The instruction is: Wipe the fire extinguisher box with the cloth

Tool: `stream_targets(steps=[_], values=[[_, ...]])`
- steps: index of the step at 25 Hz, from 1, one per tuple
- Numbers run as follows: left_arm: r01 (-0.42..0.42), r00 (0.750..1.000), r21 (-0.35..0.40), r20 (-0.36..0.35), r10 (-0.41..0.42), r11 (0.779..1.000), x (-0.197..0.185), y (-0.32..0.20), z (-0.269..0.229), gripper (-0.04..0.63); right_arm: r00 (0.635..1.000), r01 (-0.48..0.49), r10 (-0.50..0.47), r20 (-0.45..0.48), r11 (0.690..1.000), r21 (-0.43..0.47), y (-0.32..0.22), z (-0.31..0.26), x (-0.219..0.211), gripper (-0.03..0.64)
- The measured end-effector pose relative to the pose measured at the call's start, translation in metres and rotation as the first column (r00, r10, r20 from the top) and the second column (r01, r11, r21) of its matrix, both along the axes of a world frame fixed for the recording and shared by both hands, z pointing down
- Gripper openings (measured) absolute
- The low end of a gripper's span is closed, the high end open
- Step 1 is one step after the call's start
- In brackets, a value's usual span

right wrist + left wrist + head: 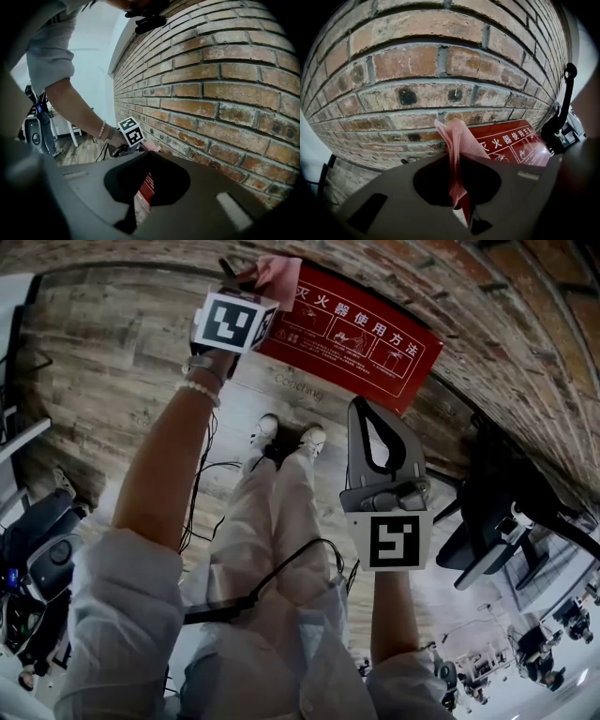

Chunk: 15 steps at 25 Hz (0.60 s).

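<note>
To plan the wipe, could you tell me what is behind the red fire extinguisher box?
Brown brick wall rises behind the red box; the bricks directly behind are covered, and the pink cloth in the left gripper hides one corner.

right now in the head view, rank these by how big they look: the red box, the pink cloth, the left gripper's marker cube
1. red box
2. left marker cube
3. pink cloth: only its free end shows past the cube, so its full size is unsure

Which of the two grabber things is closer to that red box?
Left. The left gripper holds the cloth at a corner of the red box; the right gripper hangs back, clear of it.
</note>
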<state>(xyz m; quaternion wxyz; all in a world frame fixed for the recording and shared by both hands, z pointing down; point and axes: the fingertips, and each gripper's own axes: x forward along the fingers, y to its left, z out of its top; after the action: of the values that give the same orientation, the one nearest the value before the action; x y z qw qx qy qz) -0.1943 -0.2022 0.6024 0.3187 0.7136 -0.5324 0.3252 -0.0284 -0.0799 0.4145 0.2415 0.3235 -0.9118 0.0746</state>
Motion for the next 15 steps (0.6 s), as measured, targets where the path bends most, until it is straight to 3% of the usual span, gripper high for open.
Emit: stream_targets(steps=[9, 15], values=[[-0.019, 1.0, 0.03, 0.02, 0.018, 0.999, 0.0, 0.001, -0.003, 0.011, 1.0, -0.007, 0.007, -0.007, 1.0, 0.001, 0.0, -0.002, 0.002, 0.003], [0.025, 0.998, 0.086, -0.057, -0.02, 0.996, 0.01, 0.006, -0.027, 0.011, 1.0, -0.015, 0.015, -0.004, 1.0, 0.015, 0.0, -0.008, 0.007, 0.003]])
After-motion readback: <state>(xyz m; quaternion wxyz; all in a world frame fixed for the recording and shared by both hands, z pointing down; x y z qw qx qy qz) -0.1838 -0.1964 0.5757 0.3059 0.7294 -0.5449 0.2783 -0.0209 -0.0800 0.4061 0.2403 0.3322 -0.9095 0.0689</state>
